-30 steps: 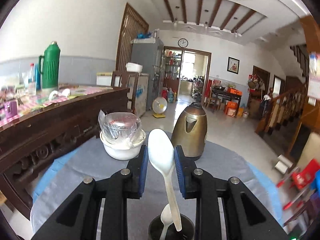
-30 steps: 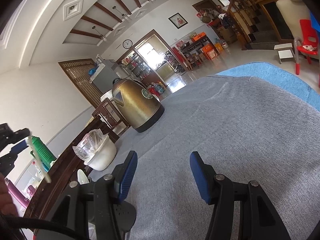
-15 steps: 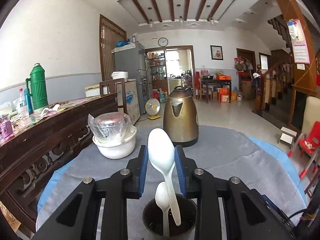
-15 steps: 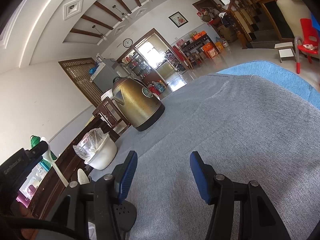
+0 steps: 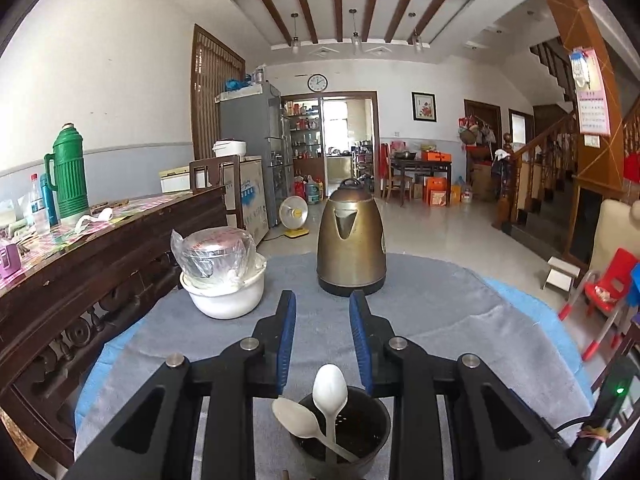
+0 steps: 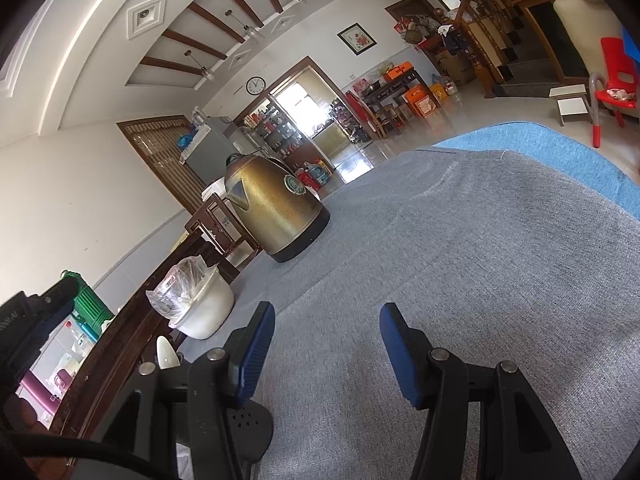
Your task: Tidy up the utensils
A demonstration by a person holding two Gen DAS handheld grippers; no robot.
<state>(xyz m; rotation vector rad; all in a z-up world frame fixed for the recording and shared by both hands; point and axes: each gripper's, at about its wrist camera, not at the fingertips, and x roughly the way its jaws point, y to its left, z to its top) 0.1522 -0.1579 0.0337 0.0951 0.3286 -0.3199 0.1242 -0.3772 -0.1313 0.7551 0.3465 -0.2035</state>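
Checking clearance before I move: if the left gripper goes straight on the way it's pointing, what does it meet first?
Probably the brass kettle, which stands dead ahead of the open, empty left gripper on the grey cloth. Depth is hard to judge.

Two white spoons (image 5: pixel 329 390) stand bowls-up in a dark round cup (image 5: pixel 340 436); one upright, the other (image 5: pixel 295 420) leaning left on its rim.
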